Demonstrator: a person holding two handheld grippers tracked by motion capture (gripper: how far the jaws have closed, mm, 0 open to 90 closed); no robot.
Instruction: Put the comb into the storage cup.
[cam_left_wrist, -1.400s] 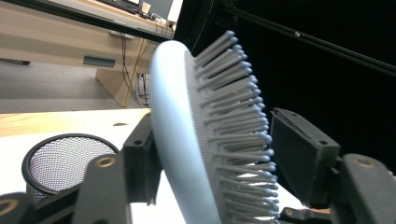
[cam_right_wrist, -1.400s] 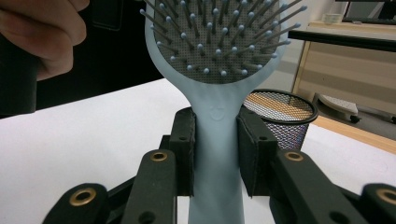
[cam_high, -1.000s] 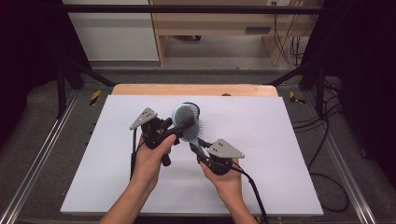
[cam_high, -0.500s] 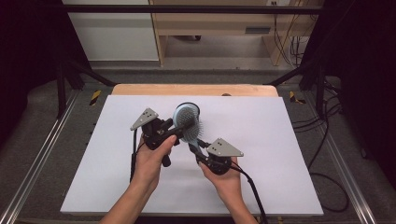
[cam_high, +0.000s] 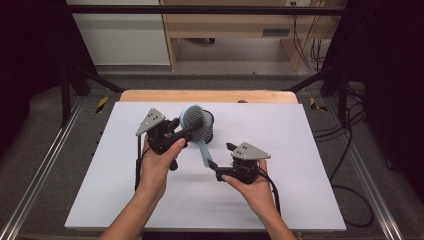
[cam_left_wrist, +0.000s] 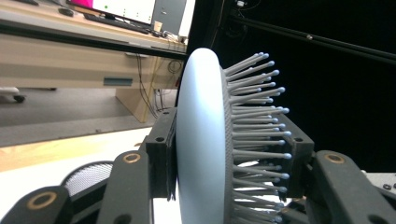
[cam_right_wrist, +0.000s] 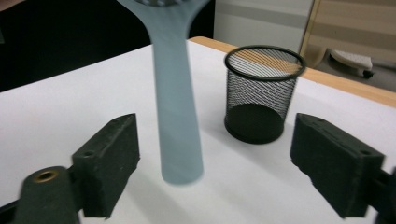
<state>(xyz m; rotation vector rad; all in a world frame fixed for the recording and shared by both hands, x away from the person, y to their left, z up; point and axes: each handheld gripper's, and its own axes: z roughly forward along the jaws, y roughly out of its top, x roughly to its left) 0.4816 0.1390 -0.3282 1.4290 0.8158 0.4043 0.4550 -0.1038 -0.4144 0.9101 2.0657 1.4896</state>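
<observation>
— Jaws first: how do they stand?

— On the left gripper (cam_high: 186, 131) they are clamped across the head of the pale blue hairbrush (cam_high: 197, 131), one pad on its smooth back, the other among the bristles. The right gripper (cam_high: 216, 161) has just been opening; its jaws stand wide apart, and the brush handle (cam_right_wrist: 176, 116) hangs between them with a clear gap on either side, touching neither pad.

— Where is the brush, then?

— Held above the white board (cam_high: 300, 200), left of the middle, head up and handle slanting down toward the right gripper. The black mesh cup (cam_right_wrist: 261, 95) stands just behind the head, toward the far edge.

— And room to move?

— Plenty. The board's right half is bare, and so is the near strip in front of both hands. The far edge meets a wooden strip (cam_high: 150, 96) close behind the cup. Metal rails (cam_high: 45, 170) run along both sides, well apart from the grippers, and loose cables (cam_high: 350, 150) lie beyond the right edge.
</observation>
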